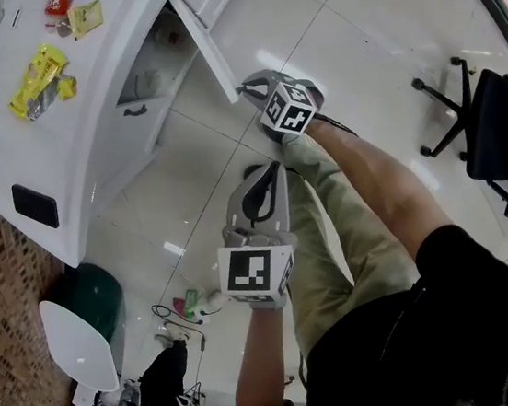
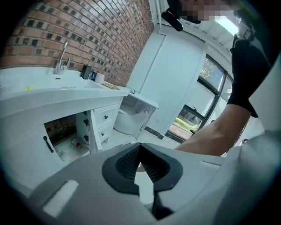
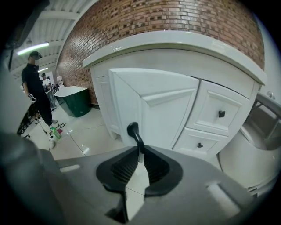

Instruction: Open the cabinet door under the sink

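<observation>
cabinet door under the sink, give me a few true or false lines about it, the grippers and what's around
1. The right gripper has its jaws closed on the black handle of the cabinet door. True.
2. The cabinet door is fully closed. False: it is swung out from the cabinet, and the inside shows behind it.
3. The left gripper grips a drawer knob. False: its jaws are together with nothing between them, away from the cabinet.
4. Yellow packets lie on the countertop. True.
5. The two drawers beside the door are pushed in. True.
</observation>
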Demonstrator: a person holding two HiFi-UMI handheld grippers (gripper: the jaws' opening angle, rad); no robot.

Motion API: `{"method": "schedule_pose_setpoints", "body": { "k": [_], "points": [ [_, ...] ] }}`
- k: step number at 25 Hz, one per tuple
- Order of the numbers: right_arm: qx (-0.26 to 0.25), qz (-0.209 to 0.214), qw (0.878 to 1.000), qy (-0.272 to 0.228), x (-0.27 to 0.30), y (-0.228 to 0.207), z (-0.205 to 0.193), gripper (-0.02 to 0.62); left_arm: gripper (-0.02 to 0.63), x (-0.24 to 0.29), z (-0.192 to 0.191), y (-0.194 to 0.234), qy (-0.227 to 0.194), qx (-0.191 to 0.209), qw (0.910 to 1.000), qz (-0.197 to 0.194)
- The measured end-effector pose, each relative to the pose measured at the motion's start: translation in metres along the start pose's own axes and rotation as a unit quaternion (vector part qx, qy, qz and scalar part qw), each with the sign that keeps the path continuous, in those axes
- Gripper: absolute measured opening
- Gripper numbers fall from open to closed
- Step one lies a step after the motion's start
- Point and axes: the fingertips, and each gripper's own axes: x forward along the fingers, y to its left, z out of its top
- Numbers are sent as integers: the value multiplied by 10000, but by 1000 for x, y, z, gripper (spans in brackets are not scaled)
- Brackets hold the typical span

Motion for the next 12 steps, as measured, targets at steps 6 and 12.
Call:
{"method": "schedule_pose_setpoints", "body": {
  "k": [6, 12],
  "points": [
    [210, -121, 9997, -99, -11, -19, -11, 23, 15, 20, 4, -15, 137, 85, 9997, -209],
    [425, -261, 9986, -147, -21, -37, -22, 20, 15, 36, 10, -15, 248, 178, 9988, -379]
  ]
}}
